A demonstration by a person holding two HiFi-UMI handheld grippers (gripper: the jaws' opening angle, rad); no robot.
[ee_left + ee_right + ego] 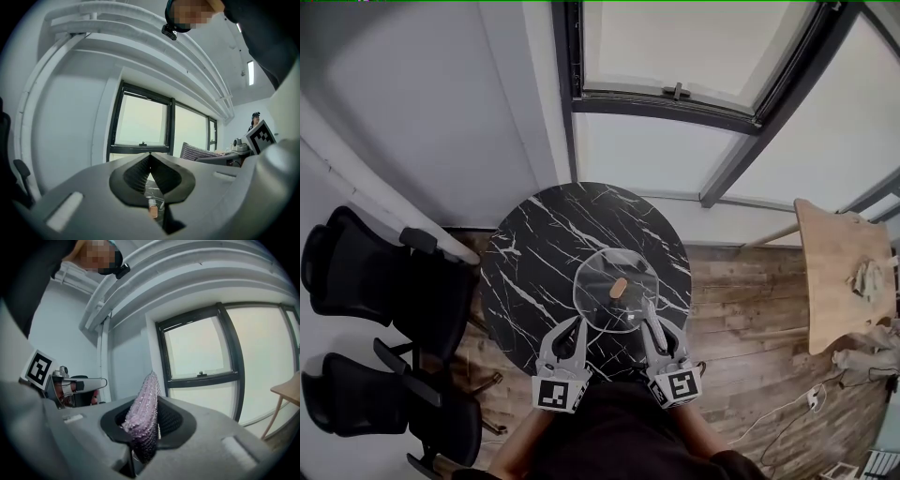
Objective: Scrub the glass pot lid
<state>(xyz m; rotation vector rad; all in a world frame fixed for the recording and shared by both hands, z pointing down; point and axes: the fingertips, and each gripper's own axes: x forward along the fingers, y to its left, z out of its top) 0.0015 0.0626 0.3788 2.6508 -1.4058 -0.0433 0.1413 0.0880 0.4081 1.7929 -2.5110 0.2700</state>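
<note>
- Hovering by the near rim of the clear round glass pot lid [600,272], the left gripper [150,155] is showing its fingers pressed together at the tips. Nothing is sitting between them, and the lid's tan wooden knob [619,287] is peeking through the gap lower down.
- The right gripper [152,401] is clamping a lilac, glittery knitted scrubbing cloth [143,413], which is sticking up past the pads.
- The lid is lying knob-up on the round black marble-look table [534,253], slightly toward 4 o'clock from the centre. The left gripper is sitting at the lid's 7 o'clock and the right at its 5 o'clock. Whether either is touching the glass, I cannot tell.
- Nothing is pinning the lid, so scrubbing pressure is likely to send it sliding on the polished top, possibly toward the table edge at 6 o'clock.
- Pushing down on the rim rather than the dome is likely to rock or flip the lid.
- The cloth is being pinched along a narrow strip, so a hard sideways stroke is likely to drag it out.
- The tabletop is looking smooth, glossy and bare apart from the lid.
- Around it, large windows [675,56] are running across 12 o'clock. Two black office chairs [356,272] are standing at 8 to 9 o'clock, and a light wooden side table [839,272] at 3 o'clock. A white cable [787,408] is trailing over the plank floor [741,309] at 4 o'clock.
</note>
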